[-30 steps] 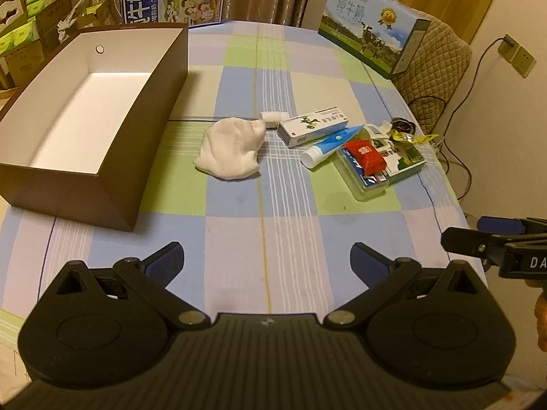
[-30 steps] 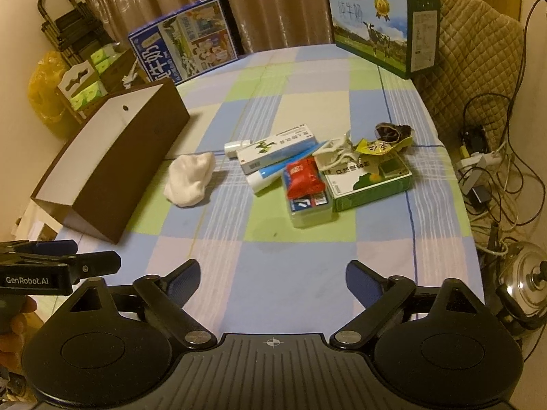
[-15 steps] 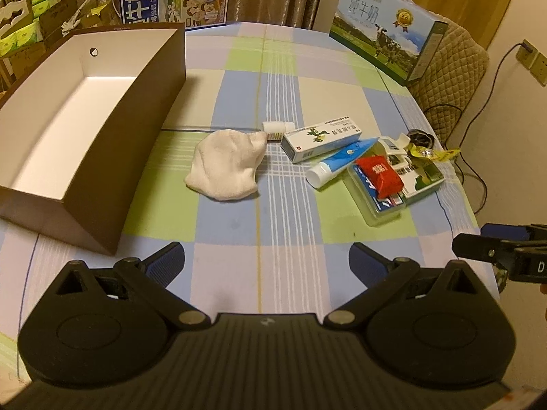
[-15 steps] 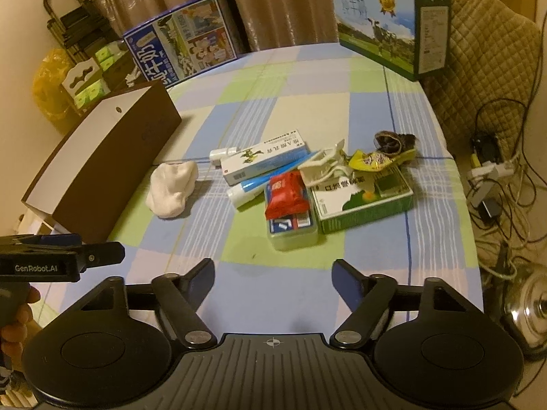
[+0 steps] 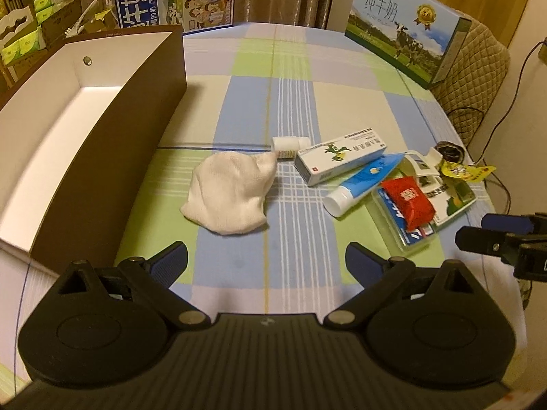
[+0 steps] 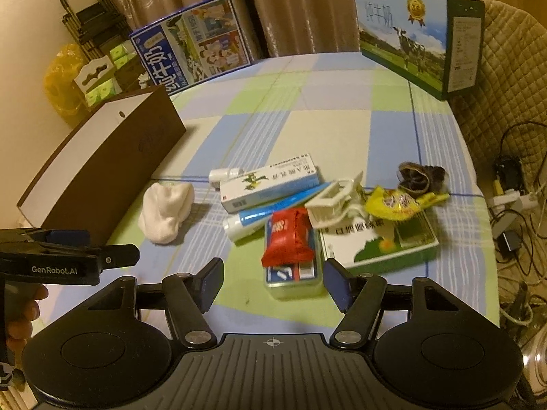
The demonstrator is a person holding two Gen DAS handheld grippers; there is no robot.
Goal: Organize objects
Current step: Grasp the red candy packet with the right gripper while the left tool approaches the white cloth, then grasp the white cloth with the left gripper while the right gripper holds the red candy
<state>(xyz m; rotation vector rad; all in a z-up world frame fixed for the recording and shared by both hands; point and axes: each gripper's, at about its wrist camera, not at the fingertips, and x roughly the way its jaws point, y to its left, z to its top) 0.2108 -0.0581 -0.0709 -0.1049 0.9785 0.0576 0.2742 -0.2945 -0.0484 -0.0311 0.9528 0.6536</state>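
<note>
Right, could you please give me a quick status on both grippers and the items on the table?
Left gripper open, empty. Right gripper open, jaws just closing in, nothing between them, nearing red packet. Brown box empty. Nothing in the way.

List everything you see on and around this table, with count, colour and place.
storage box: one, brown outside, white inside, nothing visible inside, left side of table
cloth: one, white, bunched, beside the box
small bottle: one, white, lying behind the cloth
carton: one, white and blue, mid-table
tube: one, blue, white cap, beside the carton
red packet: one, atop a clear case
green-white box: one, right side
white clip: one, on that box
yellow wrapper: one, right
milk cartons: two, blue, far edge
left hand-held gripper: black, open
right hand-held gripper: black, jaws just been closing, nothing gripped
</note>
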